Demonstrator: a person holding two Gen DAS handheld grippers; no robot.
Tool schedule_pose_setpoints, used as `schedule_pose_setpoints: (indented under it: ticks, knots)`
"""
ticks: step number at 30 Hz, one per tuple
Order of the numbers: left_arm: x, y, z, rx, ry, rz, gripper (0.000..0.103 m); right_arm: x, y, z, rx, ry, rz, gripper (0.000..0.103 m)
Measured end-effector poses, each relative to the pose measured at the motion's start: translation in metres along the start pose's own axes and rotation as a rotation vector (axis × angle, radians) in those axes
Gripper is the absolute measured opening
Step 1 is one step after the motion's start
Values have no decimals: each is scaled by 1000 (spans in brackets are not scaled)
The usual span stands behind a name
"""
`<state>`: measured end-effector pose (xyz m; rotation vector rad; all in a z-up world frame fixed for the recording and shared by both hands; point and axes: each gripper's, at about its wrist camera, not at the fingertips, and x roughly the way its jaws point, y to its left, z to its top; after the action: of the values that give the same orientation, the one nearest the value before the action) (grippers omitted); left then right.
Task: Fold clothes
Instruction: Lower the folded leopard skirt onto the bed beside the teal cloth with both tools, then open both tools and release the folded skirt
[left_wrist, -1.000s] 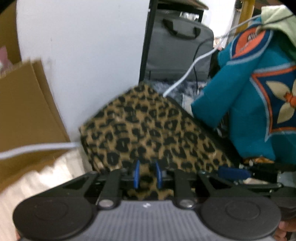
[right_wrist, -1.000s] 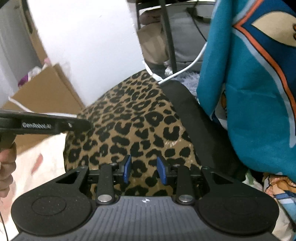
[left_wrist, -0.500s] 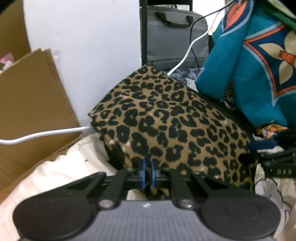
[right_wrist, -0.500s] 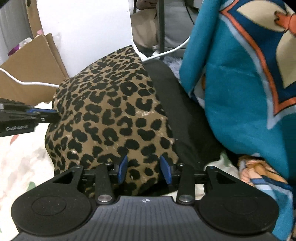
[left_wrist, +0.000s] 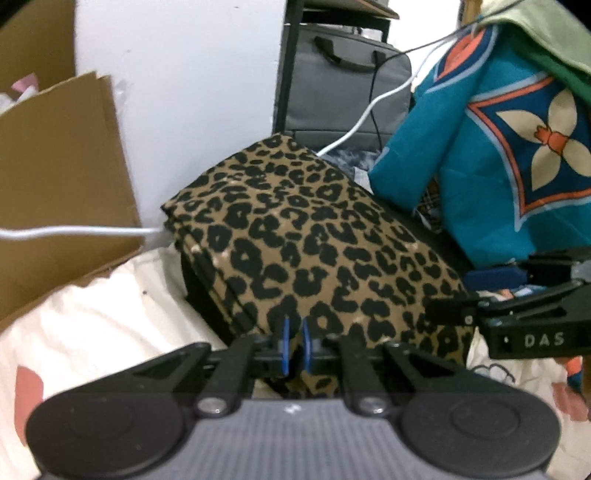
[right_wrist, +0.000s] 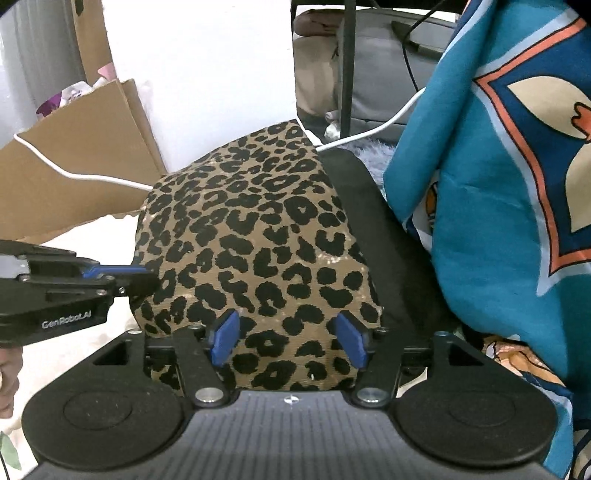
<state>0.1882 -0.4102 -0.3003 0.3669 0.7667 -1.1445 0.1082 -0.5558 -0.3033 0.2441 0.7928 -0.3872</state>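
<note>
The left gripper (left_wrist: 294, 345) is clenched on the near hem of the folded leopard-print garment (left_wrist: 310, 243), its blue pads pinching a small tuck of cloth at the six o'clock edge of the bundle. The right gripper (right_wrist: 289, 341) has just been opening and now stands released, its blue pads (right_wrist: 224, 335) wide apart and hovering over the near end of the same garment without pressing it; printed cloth shows between them but is not held. In the right wrist view the left gripper comes in from nine o'clock and meets the garment's left near corner. The garment lies straight ahead of both sets of jaws, stacked in several layers on a dark cushion (right_wrist: 384, 229), with its long axis running from six o'clock away toward twelve. I judge the left hand the nearer and the only one in control, so the coming move turns on what it does with that near hem while the right hand is free to regrip or smooth. A teal patterned cloth (right_wrist: 498, 192) hangs at three o'clock, close beside the bundle; a white cable (left_wrist: 369, 110) trails past its far end, and cardboard (left_wrist: 62, 177) stands at ten o'clock
</note>
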Motion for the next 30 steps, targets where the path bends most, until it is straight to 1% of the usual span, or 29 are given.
schedule_pose_setpoints:
  ticks: [1,3,4,6,7,9,11,12,13,15,17,22,25,27,30]
  knots:
    - [-1,2,-2,-16,1,0,10,1,0,0,-2,4,-1,67]
    - [-4,5,-5,-47,5,6,21,2,0,-2,-4,12,-2,70]
    - [-7,7,-5,-65,4,9,23,2,0,-2,-1,15,-1,73]
    - [-16,11,-7,-111,1,15,35,2,1,-3,17,22,5,79]
    - [-21,13,-8,-136,3,17,39,3,2,-3,27,25,9,82]
    - [-30,16,-10,-172,9,27,57,3,4,-3,43,31,15,87]
    - [-41,17,-13,-195,10,54,65,3,8,-1,52,35,17,92]
    - [-45,18,-15,-214,13,61,70,3,10,-1,56,37,19,93]
    - [-50,20,-16,-236,16,65,73,3,12,0,60,38,20,94]
    - [-56,21,-17,-254,18,72,81,2,15,1,70,41,22,96]
    - [-63,21,-18,-268,19,78,85,1,18,2,84,40,15,100]
    - [-75,18,-15,-254,44,112,86,-2,24,6,113,63,14,101]
    - [-85,20,-9,-282,60,120,88,-7,26,9,126,76,18,102]
    - [-93,21,-4,-309,69,130,91,-12,26,10,146,82,16,102]
    - [-105,23,5,-337,88,141,91,-19,26,16,147,105,12,102]
